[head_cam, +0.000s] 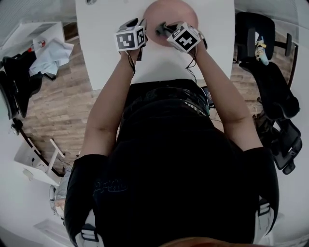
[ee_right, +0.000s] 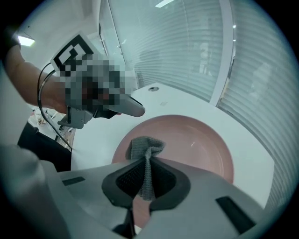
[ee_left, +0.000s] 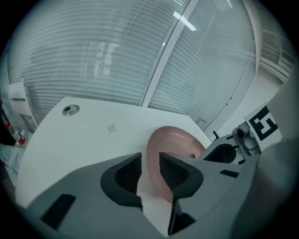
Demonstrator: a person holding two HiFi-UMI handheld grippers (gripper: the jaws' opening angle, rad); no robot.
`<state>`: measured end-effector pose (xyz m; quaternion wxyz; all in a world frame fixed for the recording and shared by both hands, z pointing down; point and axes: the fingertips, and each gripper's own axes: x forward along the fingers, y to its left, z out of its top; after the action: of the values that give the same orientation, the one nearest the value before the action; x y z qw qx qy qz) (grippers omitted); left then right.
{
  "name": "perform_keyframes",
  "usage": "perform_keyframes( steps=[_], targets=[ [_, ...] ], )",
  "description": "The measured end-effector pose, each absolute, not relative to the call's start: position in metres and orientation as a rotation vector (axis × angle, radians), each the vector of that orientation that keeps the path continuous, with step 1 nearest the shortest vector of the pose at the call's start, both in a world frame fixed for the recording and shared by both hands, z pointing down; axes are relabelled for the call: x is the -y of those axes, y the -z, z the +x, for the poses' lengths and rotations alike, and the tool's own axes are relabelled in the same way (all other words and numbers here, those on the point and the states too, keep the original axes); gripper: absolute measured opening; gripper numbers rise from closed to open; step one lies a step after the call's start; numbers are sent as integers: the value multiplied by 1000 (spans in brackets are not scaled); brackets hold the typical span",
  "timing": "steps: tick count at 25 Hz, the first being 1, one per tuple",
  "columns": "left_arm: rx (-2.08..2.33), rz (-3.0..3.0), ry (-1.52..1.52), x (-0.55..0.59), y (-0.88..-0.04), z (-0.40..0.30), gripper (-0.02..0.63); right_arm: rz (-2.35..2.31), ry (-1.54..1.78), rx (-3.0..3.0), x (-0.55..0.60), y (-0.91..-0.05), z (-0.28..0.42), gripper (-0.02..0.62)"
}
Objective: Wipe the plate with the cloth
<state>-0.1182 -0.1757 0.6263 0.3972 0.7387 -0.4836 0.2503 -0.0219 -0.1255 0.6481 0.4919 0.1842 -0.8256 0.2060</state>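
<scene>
A pink plate [head_cam: 171, 14] lies on the white table [head_cam: 106, 43] at its far side. My right gripper [ee_right: 148, 165] is shut on a grey knitted cloth [ee_right: 145, 147], which hangs over the near left part of the plate [ee_right: 196, 140]. My left gripper [ee_left: 150, 161] stands open at the plate's left edge. The rim of the plate [ee_left: 175, 144] shows in the gap between its pads, which do not press on it. In the head view both grippers hover side by side at the plate's near edge, the left gripper [head_cam: 136, 24] beside the right gripper [head_cam: 161, 29].
A round grommet [ee_left: 70, 110] sits in the table top at the far left. Windows with blinds stand behind the table. A black office chair [head_cam: 270, 91] is on the right. A pale blue cloth pile [head_cam: 50, 58] lies at the left over the wooden floor.
</scene>
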Motion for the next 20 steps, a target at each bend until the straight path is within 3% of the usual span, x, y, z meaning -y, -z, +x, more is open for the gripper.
perform_keyframes(
  steps=[13,18,20],
  targets=[
    [1143,2061,-565,137,-556,-114,115,703,-641,2196,110,-577,-31,35],
    [1105,2161,-522,111,-521,-104,23,786,-630,2279,94,-537,-36,35],
    [1068,2205,-518,98,-509,-100,15,805,-624,2303,86,-524,-37,35]
  ],
)
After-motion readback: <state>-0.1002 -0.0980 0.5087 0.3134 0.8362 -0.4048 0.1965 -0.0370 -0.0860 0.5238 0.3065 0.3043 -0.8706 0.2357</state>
